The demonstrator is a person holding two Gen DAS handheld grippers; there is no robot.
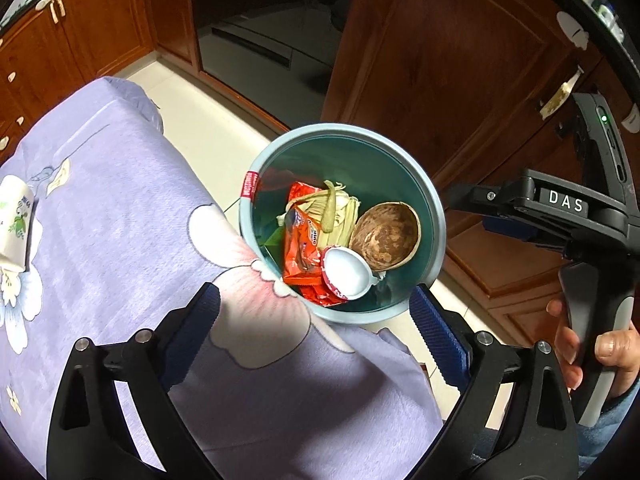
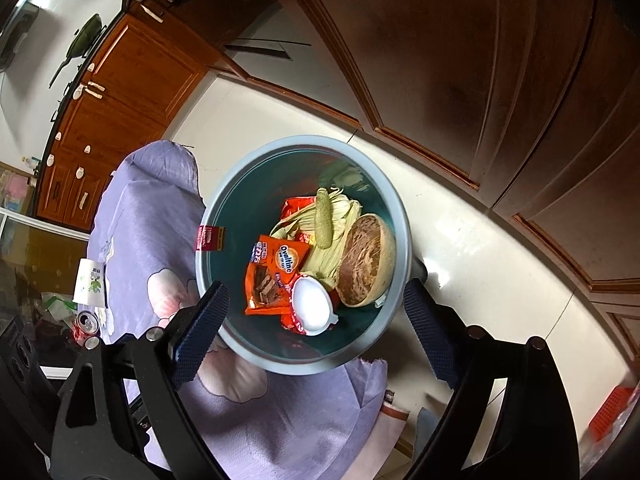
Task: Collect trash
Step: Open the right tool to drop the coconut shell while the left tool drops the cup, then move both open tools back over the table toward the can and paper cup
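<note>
A kitchen is filling both wrist views. Dark reddish-brown wooden cabinets (image 1: 460, 64) are running along the walls, their doors carrying pale handles, and a cream tiled floor (image 2: 472, 248) is showing between them. In the right wrist view a dark pan (image 2: 86, 36) is sitting on a counter at the far upper left.

A table is standing in the foreground under a lilac cloth (image 1: 120, 208) printed with large white and pink flowers. The cloth is hanging down over the table's edge. A white paper cup (image 1: 14, 224) with a green print is lying on its side on the cloth, well away from the bin, and a red drink can (image 2: 86, 324) is standing near it at the edge of the right wrist view.

A round pale-blue bin (image 1: 434, 200) is standing on the floor just beside the table. The trash is lying inside it: a brown coconut shell half (image 1: 386, 236), pale corn husks (image 2: 320, 236) with a small green piece on top, an orange snack wrapper (image 2: 276, 276), and a white plastic lid (image 1: 346, 274).

The left gripper (image 1: 316, 312) is hovering above the bin with its jaws spread wide and nothing between them. The right gripper (image 2: 316, 312) is likewise hanging over the bin, jaws apart and empty. A hand (image 1: 588, 344) is gripping the right gripper's handle.
</note>
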